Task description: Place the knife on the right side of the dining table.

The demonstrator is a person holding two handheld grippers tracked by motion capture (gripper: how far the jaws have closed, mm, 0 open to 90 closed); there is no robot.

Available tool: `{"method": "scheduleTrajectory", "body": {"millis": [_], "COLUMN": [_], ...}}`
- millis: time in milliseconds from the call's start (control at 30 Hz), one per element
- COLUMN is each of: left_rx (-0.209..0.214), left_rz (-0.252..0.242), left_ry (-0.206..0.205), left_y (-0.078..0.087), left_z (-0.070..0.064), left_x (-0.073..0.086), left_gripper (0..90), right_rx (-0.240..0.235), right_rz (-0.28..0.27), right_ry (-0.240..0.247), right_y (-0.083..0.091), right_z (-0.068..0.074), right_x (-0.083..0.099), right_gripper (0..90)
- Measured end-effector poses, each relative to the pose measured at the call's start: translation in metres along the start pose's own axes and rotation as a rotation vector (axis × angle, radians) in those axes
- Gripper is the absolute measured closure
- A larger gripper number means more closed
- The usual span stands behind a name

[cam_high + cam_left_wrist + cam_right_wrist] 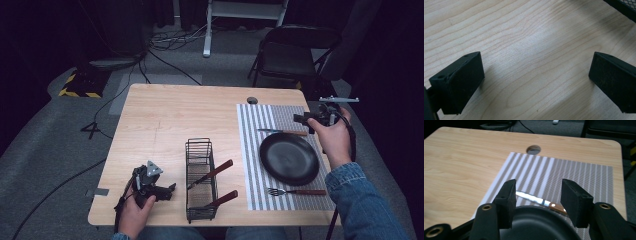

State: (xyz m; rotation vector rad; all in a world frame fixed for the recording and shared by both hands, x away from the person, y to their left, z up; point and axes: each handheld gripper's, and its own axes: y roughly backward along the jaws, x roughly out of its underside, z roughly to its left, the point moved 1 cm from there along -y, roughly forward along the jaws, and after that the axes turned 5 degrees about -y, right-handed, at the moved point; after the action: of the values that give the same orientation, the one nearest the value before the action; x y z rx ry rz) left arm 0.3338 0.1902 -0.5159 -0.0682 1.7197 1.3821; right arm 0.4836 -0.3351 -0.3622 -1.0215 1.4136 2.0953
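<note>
- A blue denim sleeve [362, 200] with a stitched cuff is worn on the right arm.
- The left gripper [167, 190] is built in black, is topped by a grey three-cornered plate [151, 170], and is trailed by a black cable [120, 207].
- The right gripper [299, 119] is also black, with a grey plate [339, 99] seen edge-on above it.
- Blocky matte-black pads [507, 200] are carried on black arms, and brass-coloured screw sockets [486, 207] are set into them.
- Small round holes are seen in the left gripper's pads [459, 82].
</note>
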Motion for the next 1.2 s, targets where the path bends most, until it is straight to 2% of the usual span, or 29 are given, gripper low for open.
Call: {"method": "scheduleTrajectory", "body": {"millis": [67,100,133,167,200,233,300,367,433,467,500,533,567,633,667,767,833,867,900,967,1200], "left_rx": [0.0,0.0,0.0,0.0,0.0,0.0,0.0,0.0,0.0,0.0,0.0,0.0,0.0,0.0,0.0,0.0,0.0,0.0,0.001,0.0,0.001], "left_rz": [0.0,0.0,0.0,0.0,0.0,0.0,0.0,0.0,0.0,0.0,0.0,0.0,0.0,0.0,0.0,0.0,0.0,0.0,0.0,0.0,0.0], "left_ry": [0.0,0.0,0.0,0.0,0.0,0.0,0.0,0.0,0.0,0.0,0.0,0.0,0.0,0.0,0.0,0.0,0.0,0.0,0.002,0.0,0.001], "left_y": [0.0,0.0,0.0,0.0,0.0,0.0,0.0,0.0,0.0,0.0,0.0,0.0,0.0,0.0,0.0,0.0,0.0,0.0,0.0,0.0,0.0], "left_z": [0.0,0.0,0.0,0.0,0.0,0.0,0.0,0.0,0.0,0.0,0.0,0.0,0.0,0.0,0.0,0.0,0.0,0.0,0.0,0.0,0.0], "left_x": [0.0,0.0,0.0,0.0,0.0,0.0,0.0,0.0,0.0,0.0,0.0,0.0,0.0,0.0,0.0,0.0,0.0,0.0,0.0,0.0,0.0], "left_gripper": [0.2,0.2,0.2,0.2,0.2,0.2,0.2,0.2,0.2,0.2,0.2,0.2,0.2,0.2,0.2,0.2,0.2,0.2,0.2,0.2,0.2], "right_rx": [-0.012,-0.042,-0.042,-0.056,-0.056,-0.075,-0.08,-0.112,-0.12,-0.144,-0.144,-0.166,-0.166,-0.198,-0.228,-0.25,-0.289,-0.289,-0.317,-0.338,-0.325], "right_rz": [-0.003,-0.007,-0.007,-0.009,-0.009,-0.011,-0.009,-0.013,-0.014,-0.015,-0.015,-0.012,-0.012,-0.009,-0.003,0.0,0.008,0.008,0.022,0.028,0.029], "right_ry": [0.004,0.018,0.018,0.037,0.037,0.058,0.063,0.098,0.104,0.123,0.123,0.137,0.137,0.154,0.166,0.175,0.178,0.178,0.161,0.154,0.174], "right_y": [0.002,0.008,0.008,0.014,0.014,0.018,0.02,0.027,0.029,0.033,0.033,0.035,0.035,0.036,0.037,0.037,0.036,0.036,0.033,0.029,0.019], "right_z": [0.004,0.015,0.015,0.024,0.024,0.033,0.037,0.052,0.056,0.067,0.067,0.076,0.076,0.085,0.095,0.103,0.117,0.117,0.123,0.129,0.141], "right_x": [0.0,0.001,0.001,0.002,0.002,0.003,0.004,0.009,0.011,0.015,0.015,0.019,0.019,0.023,0.029,0.033,0.044,0.044,0.052,0.061,0.084], "right_gripper": [47.3,46.8,46.8,46.2,46.2,45.5,45.0,43.8,43.7,43.6,43.6,43.5,43.5,43.4,43.5,43.5,44.7,44.7,45.5,45.6,45.5]}}
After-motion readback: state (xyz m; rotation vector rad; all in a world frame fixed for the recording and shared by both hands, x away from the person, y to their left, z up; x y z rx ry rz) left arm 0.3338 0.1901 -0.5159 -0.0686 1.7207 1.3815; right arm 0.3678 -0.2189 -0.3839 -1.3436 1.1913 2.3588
